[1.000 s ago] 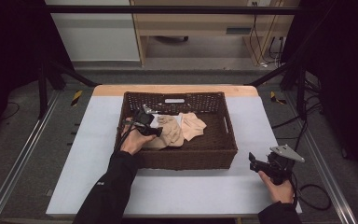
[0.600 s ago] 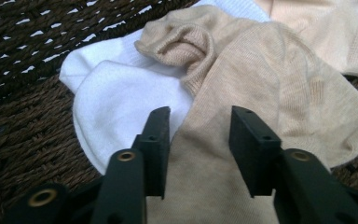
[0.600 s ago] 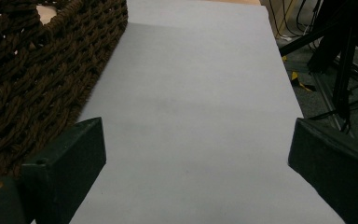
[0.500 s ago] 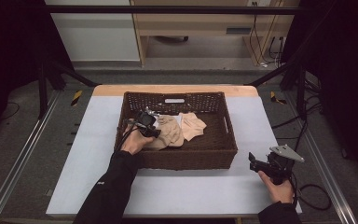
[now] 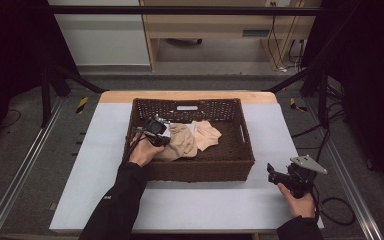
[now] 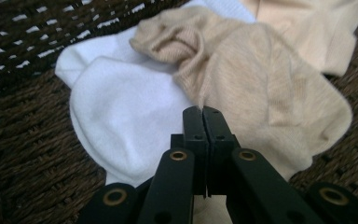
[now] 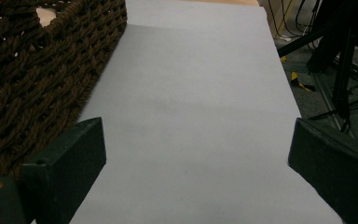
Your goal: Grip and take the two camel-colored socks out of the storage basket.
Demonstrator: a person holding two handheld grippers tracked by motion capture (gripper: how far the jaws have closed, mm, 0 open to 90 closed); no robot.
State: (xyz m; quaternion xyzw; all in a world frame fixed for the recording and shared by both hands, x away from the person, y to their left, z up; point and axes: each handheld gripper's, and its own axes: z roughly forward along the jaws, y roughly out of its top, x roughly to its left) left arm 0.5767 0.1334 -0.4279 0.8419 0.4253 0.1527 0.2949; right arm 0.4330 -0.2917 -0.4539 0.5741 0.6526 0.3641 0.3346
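On the counter [image 5: 190,205] a dark wicker basket [image 5: 195,172] is found to hold every sock seen: two beige socks [image 5: 182,145] [image 5: 206,134] and a white sock [image 6: 121,116], none yet taken out. The left gripper [image 5: 156,132] is inside the basket, its jaws having just closed flush together on the near edge of the beige sock, so the pick is judged begun and lifting still outstanding. The right gripper [image 5: 292,176] rests on the counter beside the basket, jaws wide apart and empty.
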